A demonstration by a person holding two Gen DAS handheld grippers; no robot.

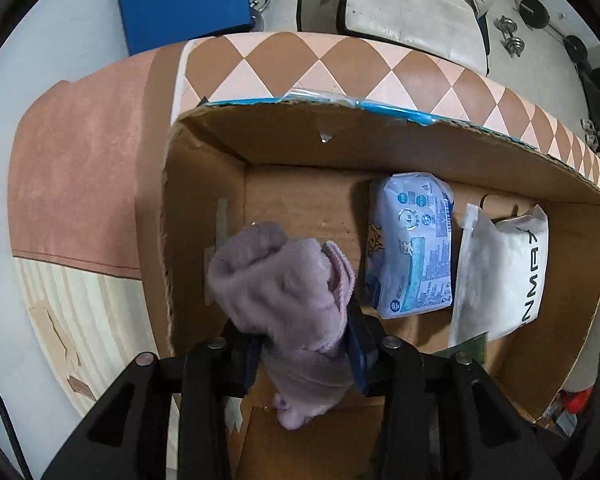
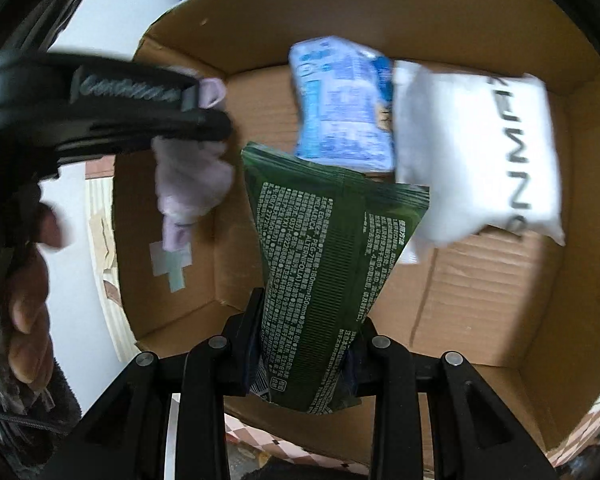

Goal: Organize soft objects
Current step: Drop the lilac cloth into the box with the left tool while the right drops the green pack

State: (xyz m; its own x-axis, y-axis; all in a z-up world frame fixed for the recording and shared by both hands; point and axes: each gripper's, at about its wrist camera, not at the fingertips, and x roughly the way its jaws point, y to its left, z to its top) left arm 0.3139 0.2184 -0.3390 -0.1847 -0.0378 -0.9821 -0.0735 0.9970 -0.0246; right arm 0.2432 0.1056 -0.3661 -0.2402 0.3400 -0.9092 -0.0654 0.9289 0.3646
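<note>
**Both grippers loaded, hanging over the box**

Left gripper (image 1: pixel 306 356): clamped on a lilac fleece cloth (image 1: pixel 284 288). The cloth is bunched between the pads, with most of the bulk above the fingers and a tail hanging below. The grip sits mid-bundle, probably so the cloth stays balled up instead of unrolling. It hangs over the left end of the cardboard box (image 1: pixel 204 208), above bare floor, so a drop there looks clear.

Right gripper (image 2: pixel 304 356): clenched on a green pouch (image 2: pixel 324 248), pinched at its narrow bottom end, wide end pointing into the box. Holding by the end lets the pouch go in long-side first. It hangs over the box middle, just in front of the 2 packs already inside.

Already in the box, lying against the far wall:
- blue-and-white wipes pack (image 1: pixel 412 244)
- white bag with black lettering (image 1: pixel 508 272), touching the wipes pack on the right side

Those 2 sit side by side, so the row looks to be filling right to left. That fits the pouch going next to the wipes pack and the cloth taking the left corner.

The box sits on a checkered pink-and-brown surface (image 1: pixel 340 64). In the right wrist view, a hand (image 2: pixel 28 276) grips the left tool's handle at the frame edge.

Risk: the grippers are near each other over the box.
</note>
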